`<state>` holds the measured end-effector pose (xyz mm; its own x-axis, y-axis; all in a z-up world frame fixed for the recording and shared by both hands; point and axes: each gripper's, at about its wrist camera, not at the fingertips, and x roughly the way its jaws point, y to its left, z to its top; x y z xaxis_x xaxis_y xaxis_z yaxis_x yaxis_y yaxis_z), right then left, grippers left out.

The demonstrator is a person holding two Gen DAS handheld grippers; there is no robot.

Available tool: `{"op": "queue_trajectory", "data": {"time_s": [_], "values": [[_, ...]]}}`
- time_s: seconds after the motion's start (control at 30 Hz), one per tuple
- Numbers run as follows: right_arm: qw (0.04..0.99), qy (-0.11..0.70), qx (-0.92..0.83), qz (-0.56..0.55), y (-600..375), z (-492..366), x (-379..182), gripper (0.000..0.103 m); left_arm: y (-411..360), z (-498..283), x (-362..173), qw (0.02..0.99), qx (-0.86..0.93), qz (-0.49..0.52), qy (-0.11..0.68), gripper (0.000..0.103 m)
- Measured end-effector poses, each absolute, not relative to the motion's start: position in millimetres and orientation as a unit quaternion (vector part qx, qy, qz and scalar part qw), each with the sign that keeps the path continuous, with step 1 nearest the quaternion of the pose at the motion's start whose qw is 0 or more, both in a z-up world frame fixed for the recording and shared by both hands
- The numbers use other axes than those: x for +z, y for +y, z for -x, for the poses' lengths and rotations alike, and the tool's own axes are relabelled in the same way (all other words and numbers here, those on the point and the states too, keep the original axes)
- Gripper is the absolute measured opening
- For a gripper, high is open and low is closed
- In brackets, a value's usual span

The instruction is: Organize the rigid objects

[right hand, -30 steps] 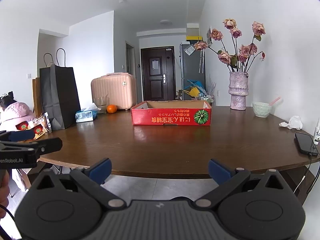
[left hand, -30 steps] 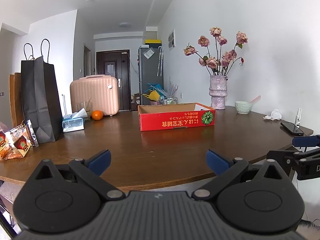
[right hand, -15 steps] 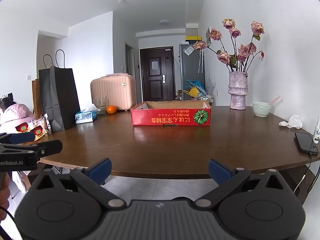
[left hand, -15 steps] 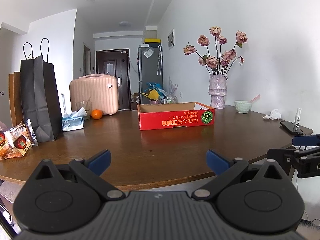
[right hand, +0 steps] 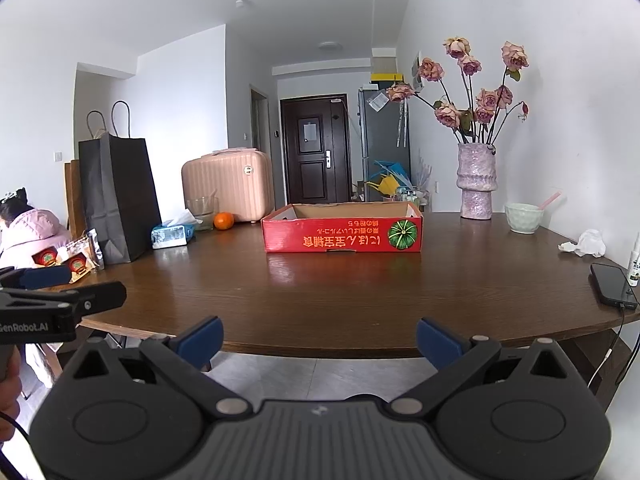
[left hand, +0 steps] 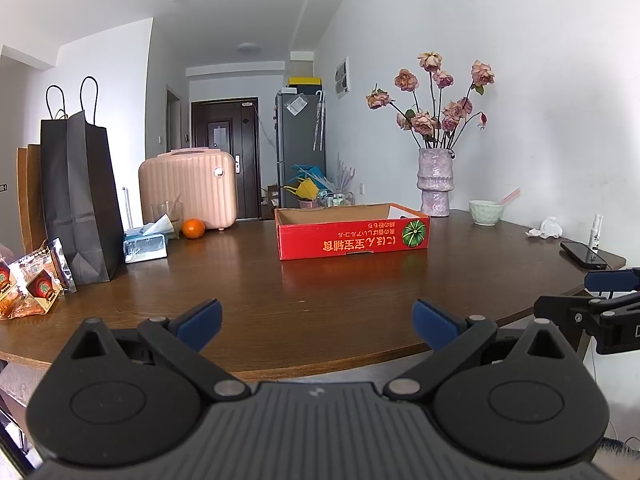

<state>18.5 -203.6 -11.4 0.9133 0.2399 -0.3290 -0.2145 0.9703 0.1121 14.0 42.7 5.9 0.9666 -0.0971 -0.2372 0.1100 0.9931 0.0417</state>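
A shallow red cardboard box point(left hand: 352, 236) point(right hand: 342, 234) stands open-topped at the middle of the brown wooden table point(left hand: 320, 288) point(right hand: 360, 280). Its inside looks bare from here. My left gripper point(left hand: 316, 320) hovers open at the table's near edge with nothing between its blue pads. My right gripper point(right hand: 318, 336) is open too, held just off the near edge, empty. Each gripper shows at the side of the other's view. An orange point(left hand: 193, 228) point(right hand: 223, 221), a tissue box point(left hand: 145, 244) and a green bowl point(left hand: 486, 212) point(right hand: 524, 218) sit around the box.
A black paper bag point(left hand: 80, 200) point(right hand: 118, 196) and snack packets point(left hand: 36, 280) stand at the left. A pink case point(left hand: 188, 188), a vase of dried roses point(left hand: 435, 182) point(right hand: 477, 180), a phone point(right hand: 612, 284), a spray bottle point(left hand: 595, 234) and crumpled tissue point(right hand: 586, 243) ring the table. A person in pink point(right hand: 28, 232) sits far left.
Both views have shifted only slightly; the grippers stay open and nothing on the table has moved.
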Motion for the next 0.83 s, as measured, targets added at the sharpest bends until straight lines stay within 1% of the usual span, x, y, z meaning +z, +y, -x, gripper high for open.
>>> {"op": "queue_trajectory", "data": {"time_s": [0.83], "values": [[0.977, 0.174, 0.118, -0.038, -203.3, -18.1, -11.7, 0.103, 42.1, -10.4, 3.4, 0.991, -0.063, -0.027, 0.113, 0.103]]}}
